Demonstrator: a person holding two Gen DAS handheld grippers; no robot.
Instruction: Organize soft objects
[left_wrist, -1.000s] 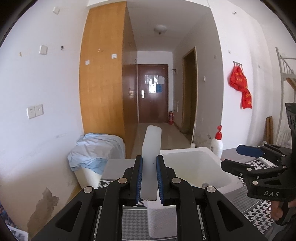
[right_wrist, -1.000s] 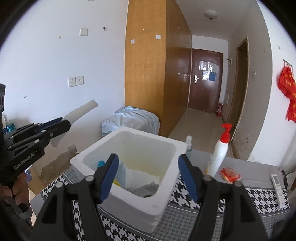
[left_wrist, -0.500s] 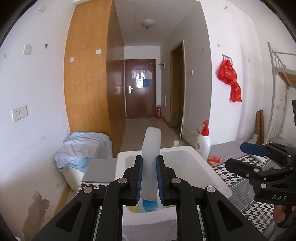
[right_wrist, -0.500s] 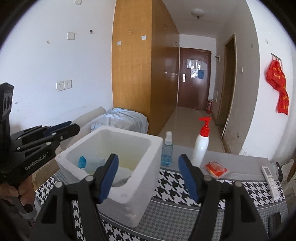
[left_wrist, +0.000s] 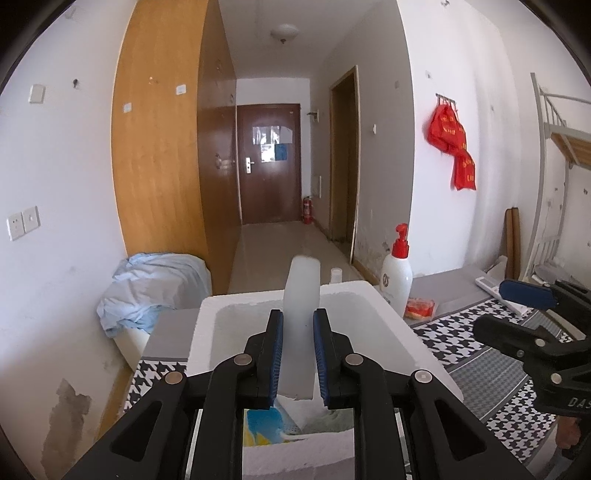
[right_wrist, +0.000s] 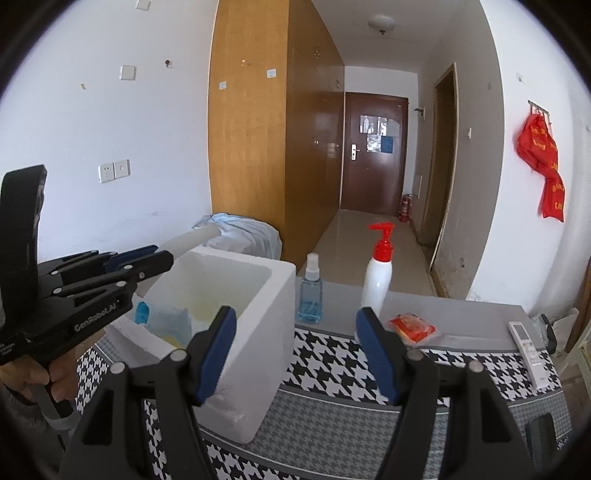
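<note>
Legibly, "GenRoboLAI" marks the left gripper (right_wrist: 147, 258); "DAS" the right gripper (left_wrist: 517, 306).

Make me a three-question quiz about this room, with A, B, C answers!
1. Where is the blue spray bottle?
A. Inside the white foam box
B. Between the box and the pump bottle
C. On the floor

2. What colour is the pump bottle's top?
A. Red
B. Green
C. Black

3. What is the right gripper holding?
A. A remote
B. A bottle
C. Nothing

Answers: 1 B, it stands on the table beside the box's outer wall. 2 A, the pump is bright red. 3 C, its jaws stand apart with nothing between them.
</note>
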